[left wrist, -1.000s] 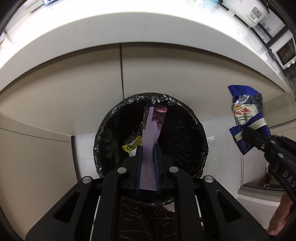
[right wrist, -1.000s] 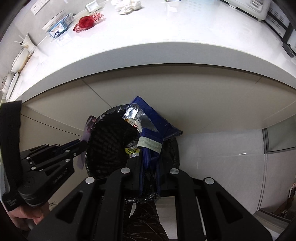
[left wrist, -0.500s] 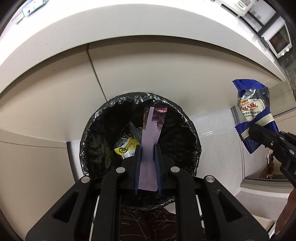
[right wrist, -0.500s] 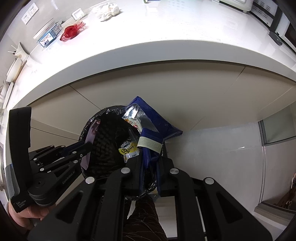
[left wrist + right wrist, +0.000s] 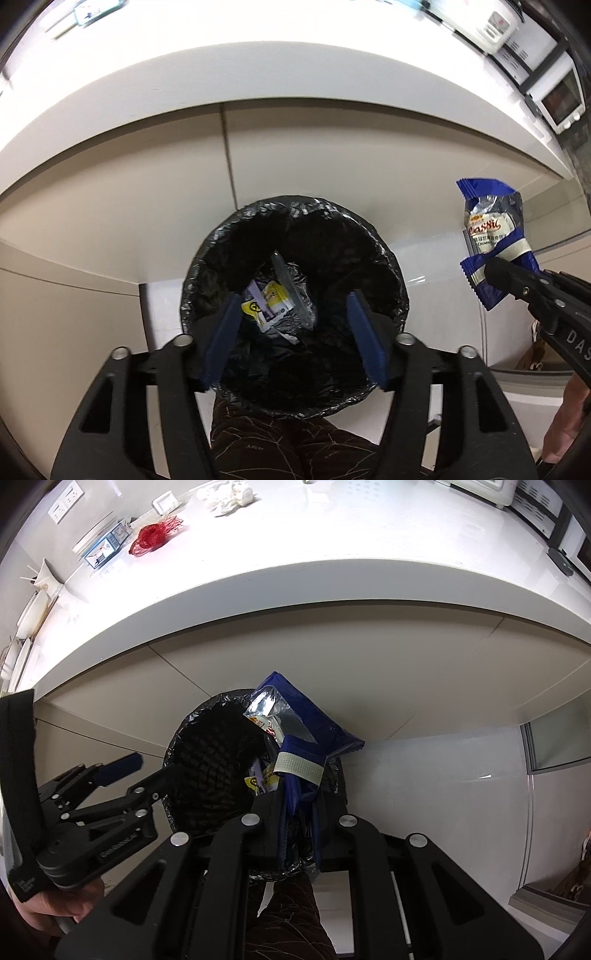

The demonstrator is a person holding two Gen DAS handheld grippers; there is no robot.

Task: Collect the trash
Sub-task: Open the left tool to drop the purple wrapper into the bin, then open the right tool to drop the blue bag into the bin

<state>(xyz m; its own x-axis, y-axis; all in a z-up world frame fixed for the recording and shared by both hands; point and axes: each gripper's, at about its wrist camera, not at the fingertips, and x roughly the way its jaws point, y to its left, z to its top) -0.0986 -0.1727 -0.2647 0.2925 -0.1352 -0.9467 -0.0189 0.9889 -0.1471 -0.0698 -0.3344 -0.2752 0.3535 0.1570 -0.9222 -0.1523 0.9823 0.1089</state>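
White countertop [image 5: 332, 535] is curving across the top of both views, with pale cabinet fronts [image 5: 110, 206] running beneath it and a bin lined with a black bag [image 5: 391, 266] standing on the floor against them. Starting at the left, the left gripper [image 5: 293, 334] is hanging almost straight over the bin's mouth, which is a sensible place for letting go, since anything released there is falling inside the liner. Its jaws have just been opening and its blue pads [image 5: 221, 339] are now standing wide apart with nothing between them. Directly below, a pale purple wrapper [image 5: 260, 302] is lying at the bottom of the bin on top of a yellow-and-white packet [image 5: 275, 301], so that piece looks delivered; its long axis is running slantwise, from upper left down to lower right in the left wrist view. Moving rightward, the right gripper [image 5: 299, 805] is pinching a blue snack wrapper [image 5: 495, 243] by its lower end, fingers pressed together on the foil. Holding it by the end is leaving the rest free to hang clear of the jaws. From the left wrist camera it is standing off to the right of the bin, long axis roughly upright, its crimped free end pointing up toward the counter edge. From the right wrist camera the same wrapper is reaching forward over the bin's right rim, so it seems close to a drop position, though not yet centred over the opening.
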